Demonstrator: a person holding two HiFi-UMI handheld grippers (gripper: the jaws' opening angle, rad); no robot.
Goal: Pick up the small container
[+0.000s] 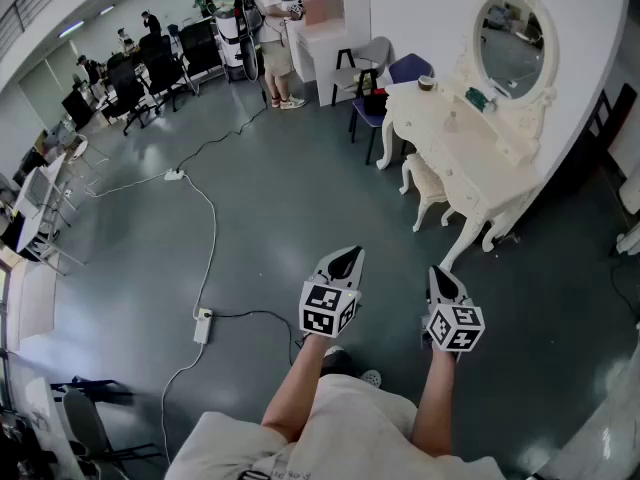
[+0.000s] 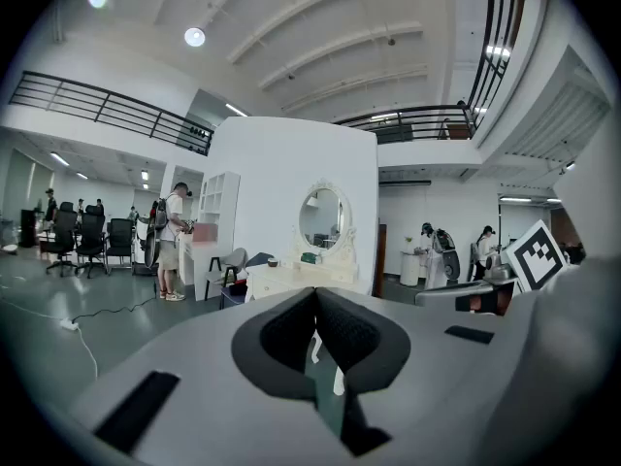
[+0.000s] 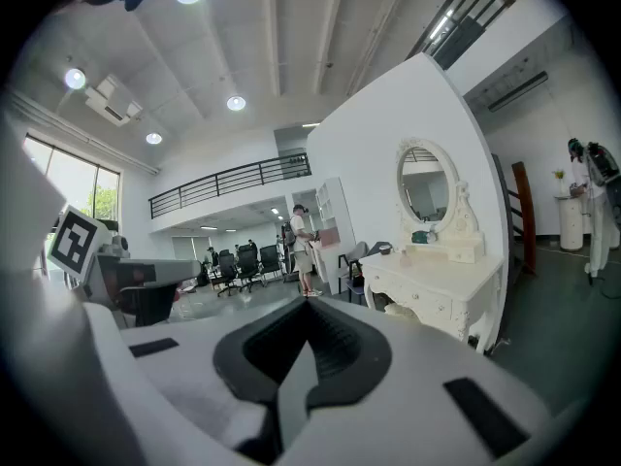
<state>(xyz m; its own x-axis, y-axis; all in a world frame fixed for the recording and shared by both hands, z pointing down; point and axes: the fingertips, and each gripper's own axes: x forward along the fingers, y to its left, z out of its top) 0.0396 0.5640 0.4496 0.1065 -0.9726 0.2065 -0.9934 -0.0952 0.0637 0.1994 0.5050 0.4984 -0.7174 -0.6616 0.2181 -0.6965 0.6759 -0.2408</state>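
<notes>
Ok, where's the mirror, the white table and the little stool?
mirror (image 1: 510,53), head view, on the glass.
white table (image 1: 442,130), head view, on its bare top.
stool (image 1: 429,176), head view, on its seat.

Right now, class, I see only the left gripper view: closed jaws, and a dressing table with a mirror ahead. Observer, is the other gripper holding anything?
Observer: No. The right gripper is shut, with nothing between its jaws.
Operator: Are we at the table?
Observer: Not yet. In the head view it and the left gripper hang over bare floor, apart from the dressing table.
Operator: Anything lying nearby?
Observer: A power strip with its cable lies on the floor, to the left of the left gripper.
</notes>
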